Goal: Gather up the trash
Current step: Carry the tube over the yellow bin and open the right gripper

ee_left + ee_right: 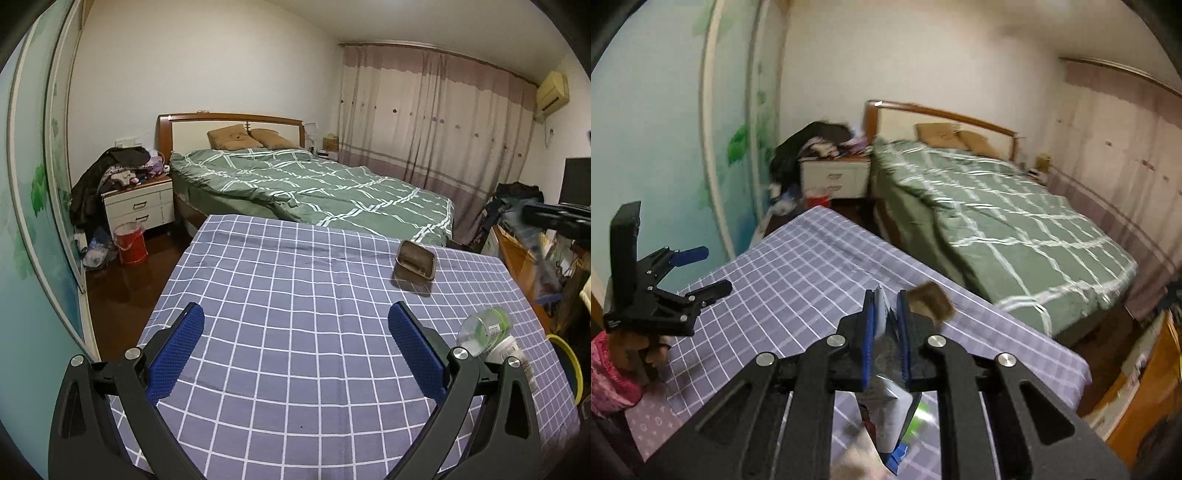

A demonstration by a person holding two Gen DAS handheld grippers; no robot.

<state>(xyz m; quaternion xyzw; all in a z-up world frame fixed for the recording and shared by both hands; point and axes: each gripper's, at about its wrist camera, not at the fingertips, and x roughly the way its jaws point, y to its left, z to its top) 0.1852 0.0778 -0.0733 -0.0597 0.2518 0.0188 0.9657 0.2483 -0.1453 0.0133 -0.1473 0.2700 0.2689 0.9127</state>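
My right gripper is shut on a white and blue plastic wrapper, which hangs below the pads above the checked tablecloth. In the left wrist view that gripper shows blurred at the far right, off the table's edge, with the wrapper dangling. My left gripper stands open over the cloth, nothing between its fingers. It also appears at the left of the right wrist view. A brown tub and a clear, green-labelled bottle lie on the table.
A red bin stands on the floor by the white nightstand. The green bed lies beyond the table. A yellow-rimmed round thing sits low at the right, beside cluttered boxes. A hand in a pink sleeve holds the left gripper.
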